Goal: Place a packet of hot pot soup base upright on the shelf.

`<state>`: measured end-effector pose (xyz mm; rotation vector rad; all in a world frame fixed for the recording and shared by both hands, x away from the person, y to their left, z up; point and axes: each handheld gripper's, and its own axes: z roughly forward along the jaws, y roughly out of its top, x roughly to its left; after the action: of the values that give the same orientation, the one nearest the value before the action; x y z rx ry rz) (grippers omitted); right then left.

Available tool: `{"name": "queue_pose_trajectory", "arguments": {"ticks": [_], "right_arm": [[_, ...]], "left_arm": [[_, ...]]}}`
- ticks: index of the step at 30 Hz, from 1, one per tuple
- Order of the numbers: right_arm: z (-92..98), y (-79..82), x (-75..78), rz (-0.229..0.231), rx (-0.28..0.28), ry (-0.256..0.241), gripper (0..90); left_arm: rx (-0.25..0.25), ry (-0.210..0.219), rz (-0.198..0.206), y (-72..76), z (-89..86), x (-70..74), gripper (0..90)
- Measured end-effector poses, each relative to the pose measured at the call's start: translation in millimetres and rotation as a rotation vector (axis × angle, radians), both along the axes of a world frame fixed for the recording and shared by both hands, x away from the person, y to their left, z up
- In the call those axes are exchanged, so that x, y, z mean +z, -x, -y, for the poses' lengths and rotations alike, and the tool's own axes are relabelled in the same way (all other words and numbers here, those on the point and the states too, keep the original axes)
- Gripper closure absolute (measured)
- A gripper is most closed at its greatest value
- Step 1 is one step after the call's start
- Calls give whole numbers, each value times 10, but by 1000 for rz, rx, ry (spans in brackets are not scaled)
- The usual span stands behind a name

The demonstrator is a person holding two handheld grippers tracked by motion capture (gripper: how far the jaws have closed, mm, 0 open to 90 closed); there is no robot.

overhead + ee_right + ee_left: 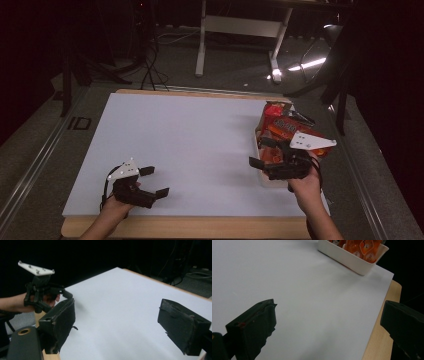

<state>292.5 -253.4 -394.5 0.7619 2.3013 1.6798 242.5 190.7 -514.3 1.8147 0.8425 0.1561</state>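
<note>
In the high view my left gripper rests low over the white board near its front left corner, open, with nothing between its jaws. My right gripper hovers at the right, over the near end of a white tray of orange and red snack packets, also open and empty. The left gripper view looks between its wide-apart jaws across the board to the tray and packets. The right gripper view looks past its own spread jaws at bare board, with the left gripper in a hand beyond.
The white board lies on a wooden table whose edge shows along the front and right. Behind the table, on a dark floor, stand a white desk frame and cables.
</note>
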Motion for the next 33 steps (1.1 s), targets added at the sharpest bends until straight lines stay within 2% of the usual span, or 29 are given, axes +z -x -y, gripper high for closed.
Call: {"name": "queue_pose_trajectory", "arguments": {"ticks": [8,10,18,21,27,33], "right_arm": [[-132,36,-173,-16,27,41,145],[-160,47,-218,-27,37,38,145],[-242,89,-420,-47,46,52,145],[-262,110,-504,-56,45,73,145],[-267,156,-612,-73,48,105,145],[-217,222,-653,-54,34,139,144]], "left_arm": [[-2,6,5,9,-4,8,8],[-2,5,9,13,0,11,8],[-9,8,14,22,3,13,8],[-13,16,21,28,-1,17,8],[-13,19,25,29,-9,14,8],[-20,7,27,31,4,1,8]]}}
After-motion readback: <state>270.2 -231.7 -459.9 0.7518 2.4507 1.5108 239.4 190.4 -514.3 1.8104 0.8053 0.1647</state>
